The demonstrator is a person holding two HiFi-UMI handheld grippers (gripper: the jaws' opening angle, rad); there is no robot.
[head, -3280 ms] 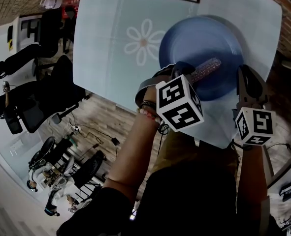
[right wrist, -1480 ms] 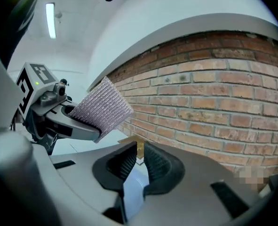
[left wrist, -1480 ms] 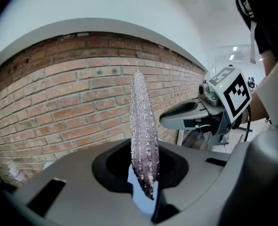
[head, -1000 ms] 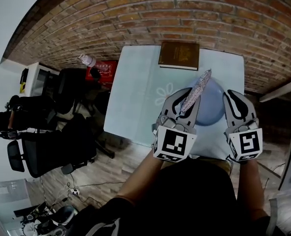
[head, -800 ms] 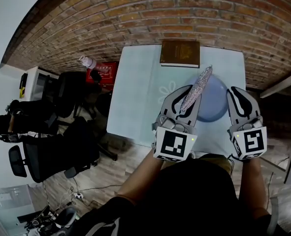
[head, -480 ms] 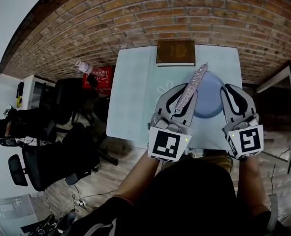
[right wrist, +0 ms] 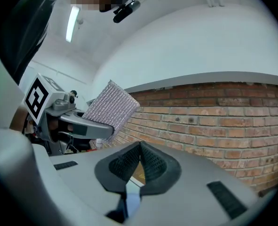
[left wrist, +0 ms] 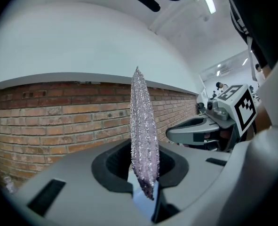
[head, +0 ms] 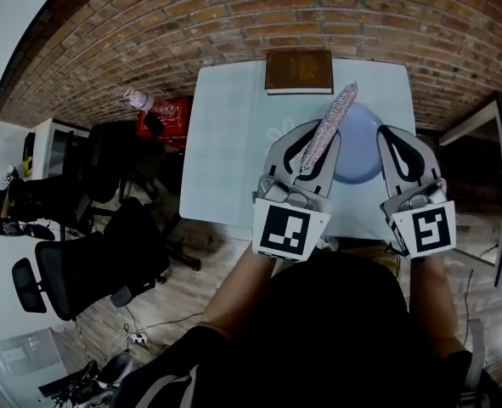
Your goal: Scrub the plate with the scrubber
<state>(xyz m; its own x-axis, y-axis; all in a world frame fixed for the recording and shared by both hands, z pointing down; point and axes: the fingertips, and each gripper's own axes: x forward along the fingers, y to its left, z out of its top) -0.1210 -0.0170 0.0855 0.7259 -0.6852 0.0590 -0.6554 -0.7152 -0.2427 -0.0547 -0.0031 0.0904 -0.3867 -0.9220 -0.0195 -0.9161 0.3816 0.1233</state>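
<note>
Left gripper (head: 308, 138) tight on scrubber (head: 329, 126), right gripper (head: 401, 138) jaws together, side by side

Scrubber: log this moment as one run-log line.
left hand-held gripper: shut on scrubber | right hand-held gripper: shut, empty | plate: on table

Grey left tool (head: 313, 136), right tool (head: 401, 138) — black-and-white marker cubes (head: 286, 230), black top (head: 335, 330)

plate (head: 358, 153) partly hidden behind scrubber (head: 328, 127), book (head: 299, 71) title unreadable
</note>
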